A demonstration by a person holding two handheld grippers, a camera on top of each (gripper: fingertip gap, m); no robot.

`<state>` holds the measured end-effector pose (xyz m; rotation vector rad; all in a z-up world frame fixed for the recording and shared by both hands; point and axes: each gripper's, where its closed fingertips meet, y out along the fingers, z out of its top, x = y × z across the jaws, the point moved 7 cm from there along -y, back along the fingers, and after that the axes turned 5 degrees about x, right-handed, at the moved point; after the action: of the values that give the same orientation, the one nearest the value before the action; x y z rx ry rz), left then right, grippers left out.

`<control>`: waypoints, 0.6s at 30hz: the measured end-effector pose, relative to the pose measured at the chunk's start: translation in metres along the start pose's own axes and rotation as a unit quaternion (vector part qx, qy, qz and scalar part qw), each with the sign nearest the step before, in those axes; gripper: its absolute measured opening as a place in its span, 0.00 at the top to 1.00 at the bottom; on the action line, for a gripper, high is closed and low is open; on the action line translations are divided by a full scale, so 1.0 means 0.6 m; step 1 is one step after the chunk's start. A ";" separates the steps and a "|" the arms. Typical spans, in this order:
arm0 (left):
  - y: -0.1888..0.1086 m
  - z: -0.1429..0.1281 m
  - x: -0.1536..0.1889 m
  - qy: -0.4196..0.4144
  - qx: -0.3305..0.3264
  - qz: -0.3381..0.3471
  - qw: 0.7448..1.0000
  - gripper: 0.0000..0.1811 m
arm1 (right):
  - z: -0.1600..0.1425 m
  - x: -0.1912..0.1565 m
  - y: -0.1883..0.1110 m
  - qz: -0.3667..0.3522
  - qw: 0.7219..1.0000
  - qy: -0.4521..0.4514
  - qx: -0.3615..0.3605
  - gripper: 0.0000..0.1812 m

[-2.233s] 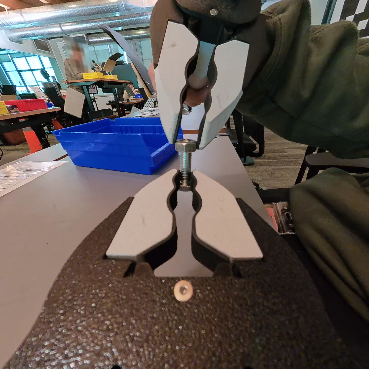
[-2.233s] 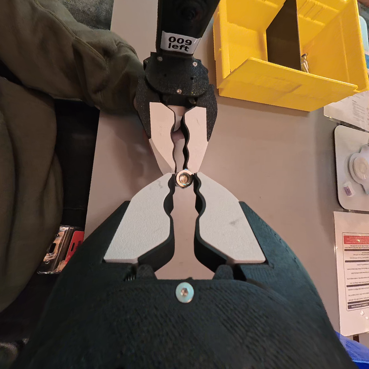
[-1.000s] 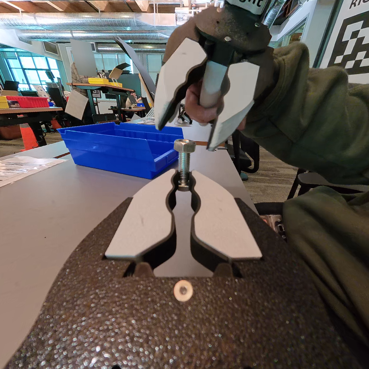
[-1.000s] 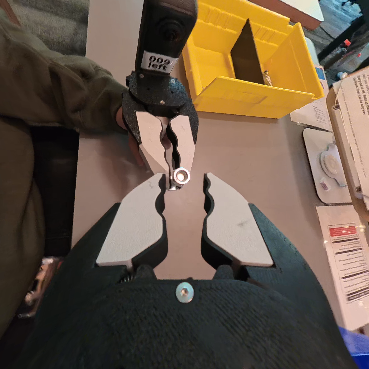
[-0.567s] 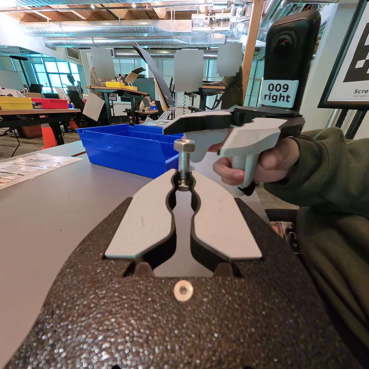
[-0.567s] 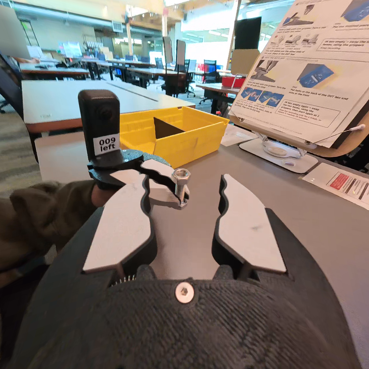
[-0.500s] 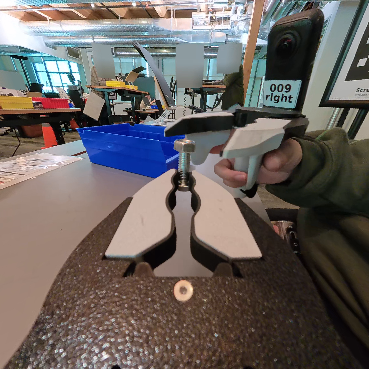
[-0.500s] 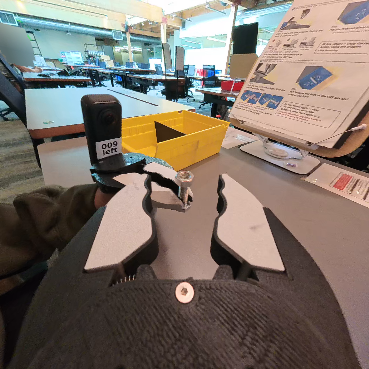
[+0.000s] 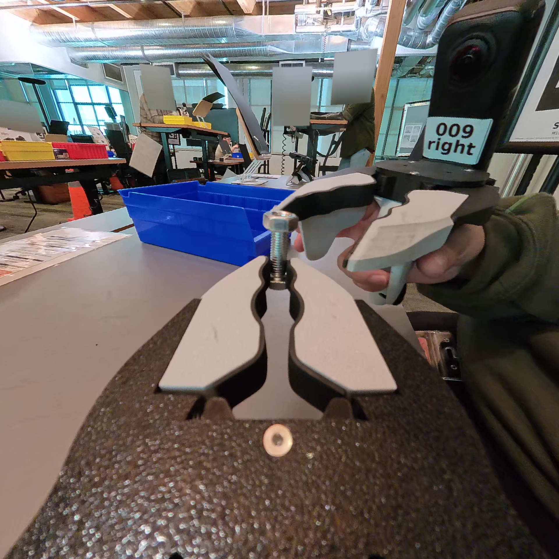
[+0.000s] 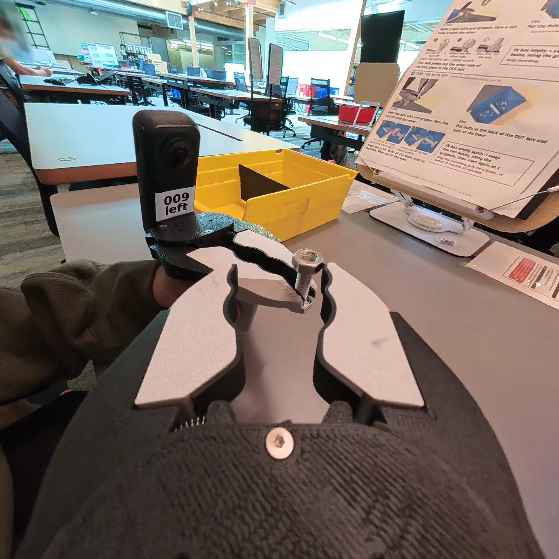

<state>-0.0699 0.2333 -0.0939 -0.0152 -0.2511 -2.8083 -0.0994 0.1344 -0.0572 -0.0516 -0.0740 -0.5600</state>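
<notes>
Left tongs [image 9: 278,276]: closed on the lower end of a bolt [image 9: 277,242], held upright above the grey desk [image 9: 90,302].
Right tongs [image 10: 277,278]: spread wide, gripping nothing, either side of the bolt.
Bolt: silver, threaded, a hex nut [image 10: 307,261] on top.
Behind: blue bin [image 9: 193,217], yellow bin [image 10: 290,193].

A blue bin [image 9: 193,217] sits on the grey table [image 9: 90,302] beyond the left gripper [image 9: 278,272], with a printed sheet [image 9: 45,248] to its left. Ahead of the right gripper [image 10: 279,272] stands a yellow bin [image 10: 296,205]. An instruction board [image 10: 469,106] leans to its right.
</notes>
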 end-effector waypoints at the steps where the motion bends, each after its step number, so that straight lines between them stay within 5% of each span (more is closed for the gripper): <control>1: 0.000 0.000 -0.001 -0.001 0.000 0.001 1.000 0.95 | 0.000 0.000 -0.002 -0.002 1.000 0.002 0.000 0.71; 18: 0.003 -0.002 0.003 0.004 -0.010 -0.012 1.000 0.95 | 0.002 -0.001 -0.008 -0.003 1.000 0.019 0.010 0.73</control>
<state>-0.0713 0.2309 -0.0946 -0.0049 -0.2223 -2.8333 -0.1023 0.1307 -0.0558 -0.0215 -0.0431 -0.5652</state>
